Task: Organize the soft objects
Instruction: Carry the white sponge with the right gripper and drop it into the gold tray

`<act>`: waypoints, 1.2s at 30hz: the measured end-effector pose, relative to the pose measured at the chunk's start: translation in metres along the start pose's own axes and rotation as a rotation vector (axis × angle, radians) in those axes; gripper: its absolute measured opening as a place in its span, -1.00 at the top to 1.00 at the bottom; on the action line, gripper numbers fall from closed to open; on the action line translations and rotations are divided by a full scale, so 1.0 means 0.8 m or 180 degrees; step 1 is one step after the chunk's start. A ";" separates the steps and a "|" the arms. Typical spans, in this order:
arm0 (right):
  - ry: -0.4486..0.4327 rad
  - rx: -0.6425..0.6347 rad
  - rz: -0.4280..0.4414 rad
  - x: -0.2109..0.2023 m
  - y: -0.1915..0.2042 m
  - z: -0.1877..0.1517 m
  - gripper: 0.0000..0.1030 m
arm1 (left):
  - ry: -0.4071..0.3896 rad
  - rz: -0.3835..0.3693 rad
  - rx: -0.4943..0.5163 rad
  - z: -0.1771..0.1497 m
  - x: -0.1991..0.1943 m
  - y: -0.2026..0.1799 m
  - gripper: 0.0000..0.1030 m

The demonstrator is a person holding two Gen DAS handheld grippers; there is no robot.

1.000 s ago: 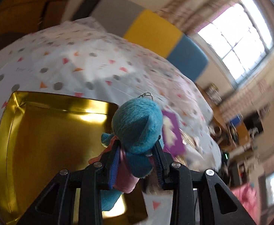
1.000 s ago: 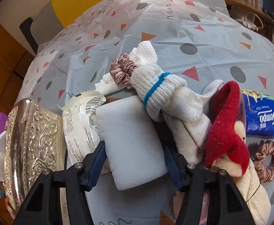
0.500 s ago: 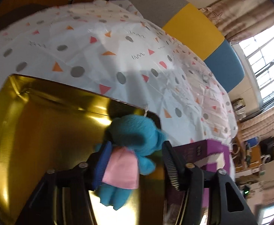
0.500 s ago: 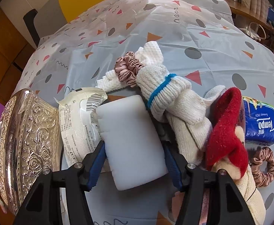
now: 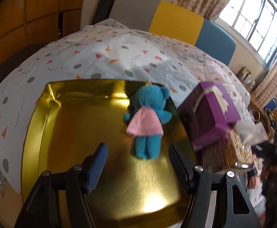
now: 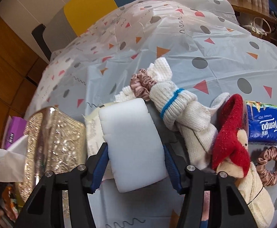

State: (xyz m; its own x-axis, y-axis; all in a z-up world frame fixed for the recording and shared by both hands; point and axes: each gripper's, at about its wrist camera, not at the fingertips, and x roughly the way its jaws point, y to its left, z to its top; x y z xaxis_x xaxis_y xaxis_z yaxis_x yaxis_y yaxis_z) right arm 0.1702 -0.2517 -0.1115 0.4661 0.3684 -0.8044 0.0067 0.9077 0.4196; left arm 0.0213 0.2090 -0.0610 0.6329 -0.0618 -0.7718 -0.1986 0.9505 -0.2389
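Observation:
In the left wrist view a blue plush toy (image 5: 148,119) with a pink cape lies inside the gold tin tray (image 5: 66,133), near its far right wall. My left gripper (image 5: 138,163) is open and empty, just behind the toy. In the right wrist view my right gripper (image 6: 134,163) is shut on a white sponge block (image 6: 134,144), held above the table. Beside it lie a rolled white sock with a blue band (image 6: 176,102), a pink scrunchie (image 6: 141,84), a red-hatted plush doll (image 6: 233,152) and a second scrunchie (image 6: 271,165).
A purple tissue box (image 5: 210,114) stands right of the gold tray, on a patterned lid; it also shows in the right wrist view (image 6: 13,131). An embossed silver lid (image 6: 53,142), a wet-wipe pack (image 6: 94,131) and a blue Tempo tissue pack (image 6: 263,123) lie on the patterned tablecloth (image 6: 195,38).
My left gripper lowered the blue plush toy into the gold tray, opened and let it go. My right gripper keeps its grip on the white sponge and has lifted slightly.

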 end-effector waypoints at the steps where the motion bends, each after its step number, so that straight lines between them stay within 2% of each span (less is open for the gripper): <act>1: -0.0033 0.0018 0.0010 -0.003 0.003 0.003 -0.11 | -0.0008 0.0033 0.0027 -0.004 -0.003 0.000 -0.31; 5: -0.0171 0.0045 -0.0025 -0.016 0.025 0.031 -0.11 | -0.0062 0.0100 0.0064 -0.010 -0.011 -0.003 -0.31; 8: -0.0264 -0.0091 -0.0033 -0.025 0.063 0.061 -0.11 | -0.0100 0.0141 0.0053 -0.012 -0.016 -0.002 -0.38; 11: -0.0356 -0.0354 0.0058 -0.034 0.126 0.086 -0.11 | -0.0108 0.0176 0.0007 -0.013 -0.018 0.004 -0.43; 15: -0.0394 -0.0842 0.0335 -0.043 0.232 0.093 -0.11 | -0.0123 0.0284 -0.0074 -0.012 -0.021 0.021 -0.43; 18: -0.0317 -0.1298 0.0568 -0.043 0.321 0.070 -0.12 | -0.0173 0.0368 -0.0163 -0.011 -0.028 0.038 -0.43; 20: -0.0171 -0.1627 0.0615 -0.030 0.376 0.037 -0.12 | -0.0221 0.0420 -0.0234 -0.012 -0.036 0.052 -0.45; 22: 0.0033 -0.1853 0.0659 -0.007 0.412 -0.001 -0.12 | -0.0271 0.0481 -0.0309 -0.012 -0.045 0.067 -0.60; 24: 0.0261 -0.1980 0.0654 0.023 0.440 -0.037 -0.13 | -0.0344 0.0542 -0.0392 -0.015 -0.054 0.081 -0.66; 26: 0.0463 -0.2024 0.0588 0.058 0.461 -0.068 -0.14 | -0.0380 0.0547 -0.0471 -0.017 -0.062 0.094 -0.66; 28: 0.0635 -0.1967 0.0650 0.086 0.471 -0.090 -0.17 | -0.0391 0.0573 -0.0508 -0.019 -0.067 0.104 -0.66; 32: 0.0662 -0.1819 0.0548 0.120 0.482 -0.110 -0.28 | -0.0392 0.0610 -0.0530 -0.024 -0.070 0.115 -0.66; 34: 0.0694 -0.1797 0.0532 0.122 0.481 -0.115 -0.29 | -0.0387 0.0621 -0.0528 -0.026 -0.070 0.117 -0.66; 36: 0.0612 -0.1833 0.0523 0.114 0.479 -0.119 -0.30 | -0.0391 0.0599 -0.0530 -0.028 -0.071 0.118 -0.66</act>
State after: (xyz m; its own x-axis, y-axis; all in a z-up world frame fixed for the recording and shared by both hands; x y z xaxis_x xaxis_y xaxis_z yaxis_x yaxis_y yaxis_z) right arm 0.1307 0.1492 -0.0642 0.2528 0.4931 -0.8324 -0.5541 0.7791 0.2933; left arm -0.0497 0.2952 -0.0528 0.6573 0.1581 -0.7369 -0.4349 0.8781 -0.1996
